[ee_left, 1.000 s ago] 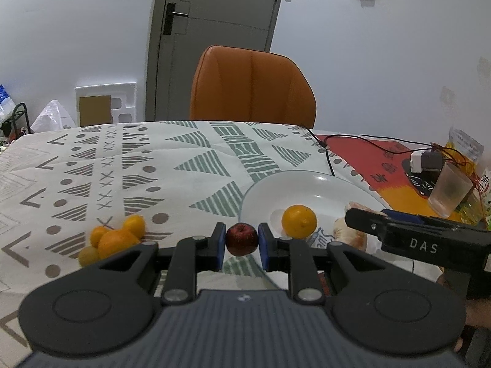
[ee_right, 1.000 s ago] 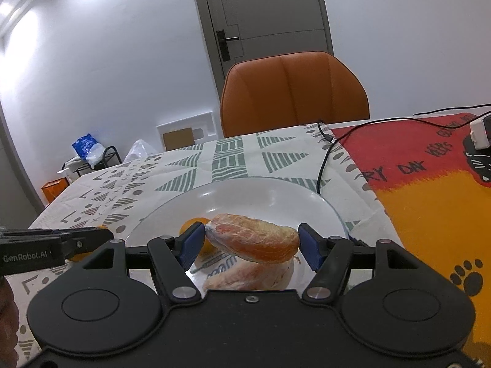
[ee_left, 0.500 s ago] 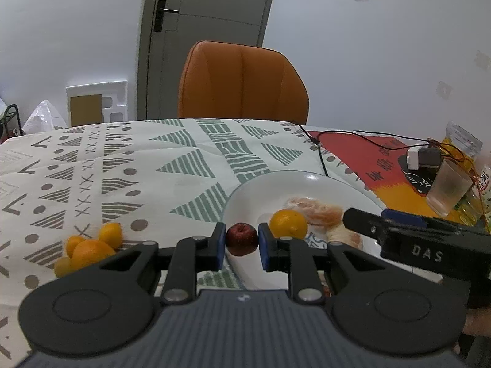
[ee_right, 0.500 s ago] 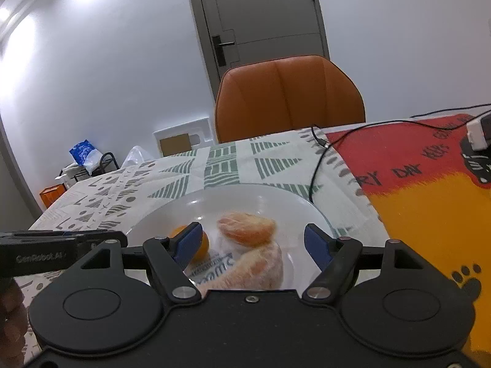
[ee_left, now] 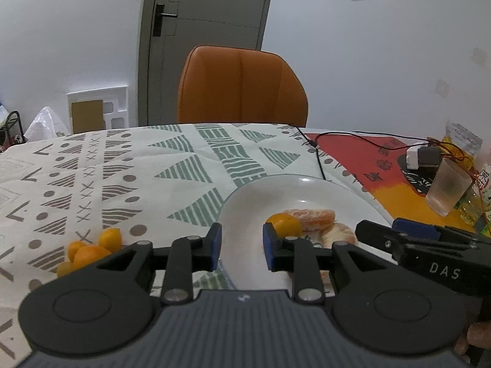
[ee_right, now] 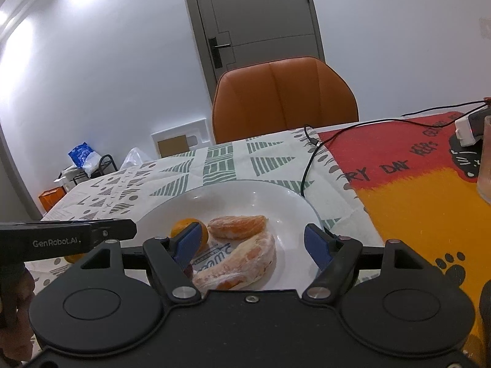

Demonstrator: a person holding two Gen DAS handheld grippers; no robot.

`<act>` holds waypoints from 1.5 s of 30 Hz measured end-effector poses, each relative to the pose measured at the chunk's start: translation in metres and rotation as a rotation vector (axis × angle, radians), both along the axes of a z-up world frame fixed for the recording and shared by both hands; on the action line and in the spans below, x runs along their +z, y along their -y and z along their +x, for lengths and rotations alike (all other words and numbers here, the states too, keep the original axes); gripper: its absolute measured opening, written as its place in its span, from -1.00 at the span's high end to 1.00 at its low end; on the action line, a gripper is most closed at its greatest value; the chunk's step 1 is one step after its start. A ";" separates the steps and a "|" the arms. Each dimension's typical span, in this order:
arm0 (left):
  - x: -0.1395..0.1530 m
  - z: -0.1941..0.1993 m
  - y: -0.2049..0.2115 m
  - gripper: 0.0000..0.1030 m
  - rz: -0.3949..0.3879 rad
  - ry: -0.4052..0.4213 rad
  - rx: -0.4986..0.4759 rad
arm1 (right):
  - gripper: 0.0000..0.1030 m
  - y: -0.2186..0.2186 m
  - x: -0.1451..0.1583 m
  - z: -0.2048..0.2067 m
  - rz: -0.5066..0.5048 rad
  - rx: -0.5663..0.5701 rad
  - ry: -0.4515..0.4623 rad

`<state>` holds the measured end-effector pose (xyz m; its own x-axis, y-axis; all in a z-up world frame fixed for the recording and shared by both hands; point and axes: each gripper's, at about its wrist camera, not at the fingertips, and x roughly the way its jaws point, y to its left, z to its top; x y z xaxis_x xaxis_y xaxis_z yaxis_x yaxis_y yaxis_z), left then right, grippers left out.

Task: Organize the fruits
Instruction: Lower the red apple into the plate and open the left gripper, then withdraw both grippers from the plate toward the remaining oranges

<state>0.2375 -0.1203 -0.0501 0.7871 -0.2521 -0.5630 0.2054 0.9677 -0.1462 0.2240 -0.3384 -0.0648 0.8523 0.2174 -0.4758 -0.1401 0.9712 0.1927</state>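
Both grippers hovered over the white plate (ee_right: 233, 193): the left gripper (ee_left: 241, 245), jaws just parting and empty; the right gripper (ee_right: 251, 245) spread wide above peeled citrus segments (ee_right: 239, 227) at twelve o'clock, apparently just deposited.

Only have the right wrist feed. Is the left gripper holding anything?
Observer: No. The left gripper has just been opening its jaws; nothing is between them, only bare plate behind.
Operator: Any fruit still off the plate?
Observer: Yes, a cluster of small oranges sits on the tablecloth, left of the plate and apart from it.
Operator: What's the blur at my right edge?
Observer: A frosted cup, upright on the red and orange mat, apart from the plate.
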 end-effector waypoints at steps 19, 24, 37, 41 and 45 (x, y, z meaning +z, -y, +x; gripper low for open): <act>0.019 -0.032 -0.038 -0.50 -0.034 0.042 0.112 | -0.59 -0.013 0.010 -0.020 0.030 0.025 0.027; 0.024 -0.042 -0.047 -0.50 -0.037 0.053 0.119 | -0.60 -0.018 0.014 -0.026 0.031 0.032 0.038; 0.049 -0.068 -0.090 -0.57 -0.038 0.139 0.214 | -0.77 -0.043 0.026 -0.040 0.025 0.068 0.082; 0.055 -0.075 -0.105 -0.66 -0.044 0.156 0.251 | -0.82 -0.050 0.029 -0.041 0.024 0.084 0.091; 0.056 -0.079 -0.115 -0.75 -0.046 0.158 0.273 | -0.92 -0.058 0.031 -0.043 0.014 0.097 0.098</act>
